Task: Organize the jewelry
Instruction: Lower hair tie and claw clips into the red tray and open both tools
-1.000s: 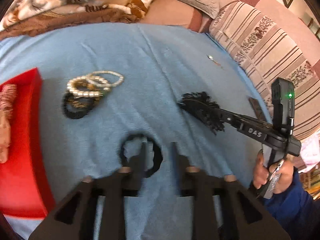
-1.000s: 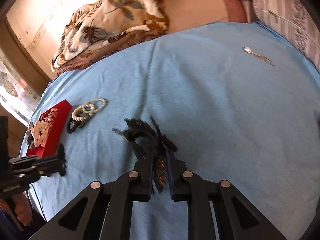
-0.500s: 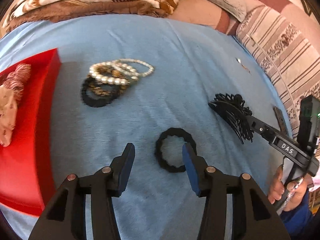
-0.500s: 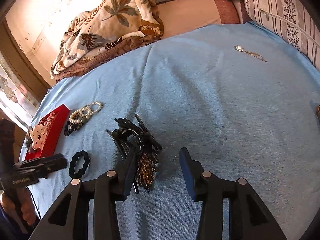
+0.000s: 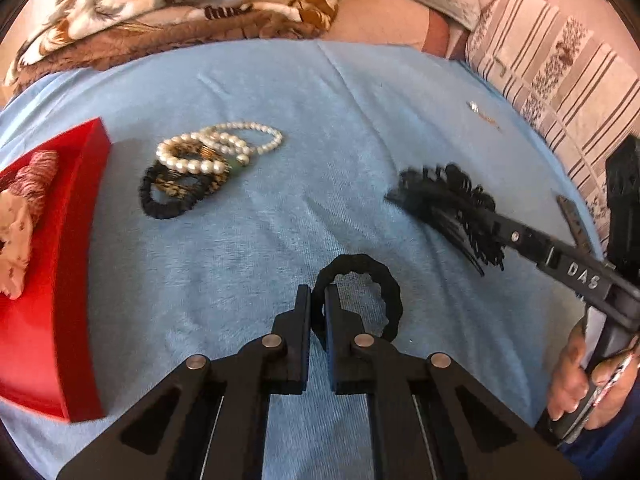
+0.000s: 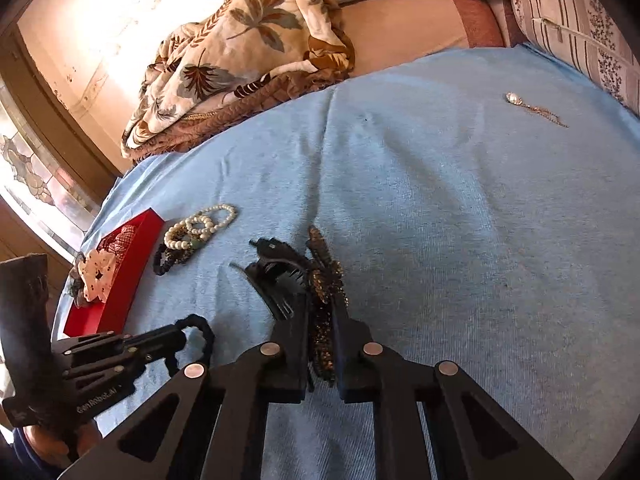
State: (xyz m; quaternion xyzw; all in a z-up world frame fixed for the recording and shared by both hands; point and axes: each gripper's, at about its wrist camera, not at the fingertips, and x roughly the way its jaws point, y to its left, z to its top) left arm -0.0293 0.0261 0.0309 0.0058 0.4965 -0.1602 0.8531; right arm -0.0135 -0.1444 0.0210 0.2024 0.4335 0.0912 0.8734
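Left tongs pinch the black scrunchie's rim on the bed; right tongs clamp the hair clip, each likely bound for the red box.

A black scalloped ring bracelet and a black beaded hair claw lie on the blue bedspread, with pearl bracelets piled beside a red tray.
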